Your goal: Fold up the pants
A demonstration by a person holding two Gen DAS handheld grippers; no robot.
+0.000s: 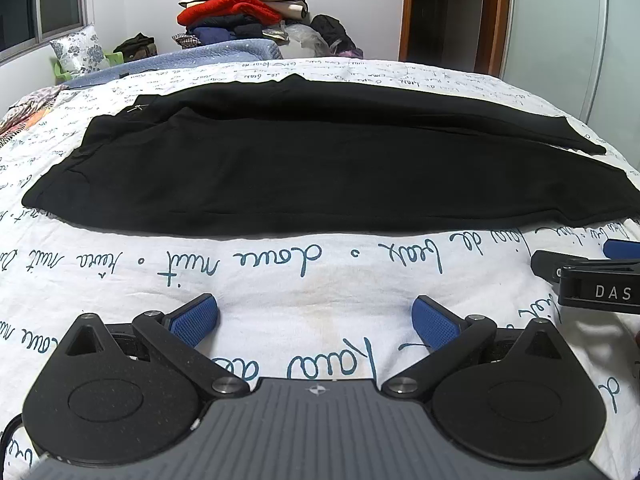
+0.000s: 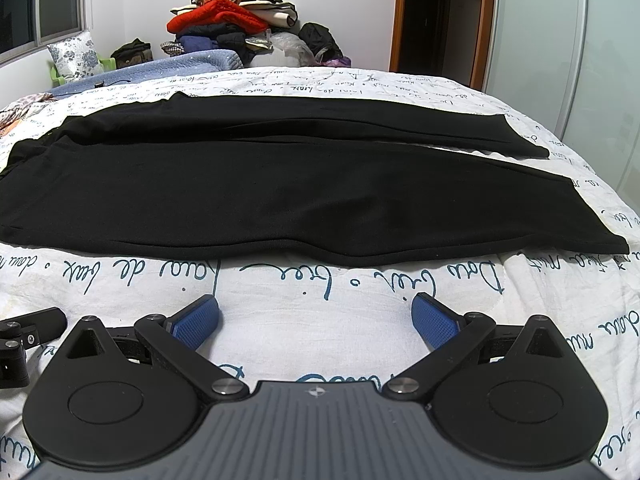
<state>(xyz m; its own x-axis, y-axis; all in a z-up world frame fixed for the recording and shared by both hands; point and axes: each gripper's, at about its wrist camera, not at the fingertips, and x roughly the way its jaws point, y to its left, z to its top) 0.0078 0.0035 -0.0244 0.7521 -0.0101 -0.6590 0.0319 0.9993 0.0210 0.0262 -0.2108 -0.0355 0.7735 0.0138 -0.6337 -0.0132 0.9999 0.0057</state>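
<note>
- On the bedspread (image 1: 320, 280), printed with blue script, black pants (image 1: 304, 176) lie flat, waist to the left and both legs running right.
- Short of the pants' near edge, the left gripper (image 1: 316, 322) hovers with blue pads (image 1: 194, 320) spread wide, holding nothing.
- Beside it, the right gripper (image 2: 316, 322) is equally spread and empty, also short of the pants' near edge.

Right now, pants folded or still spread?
Spread. The black pants lie flat across the bedspread, both legs side by side and separate at the cuffs; no fold made yet. Both tools are open and off the fabric.
</note>
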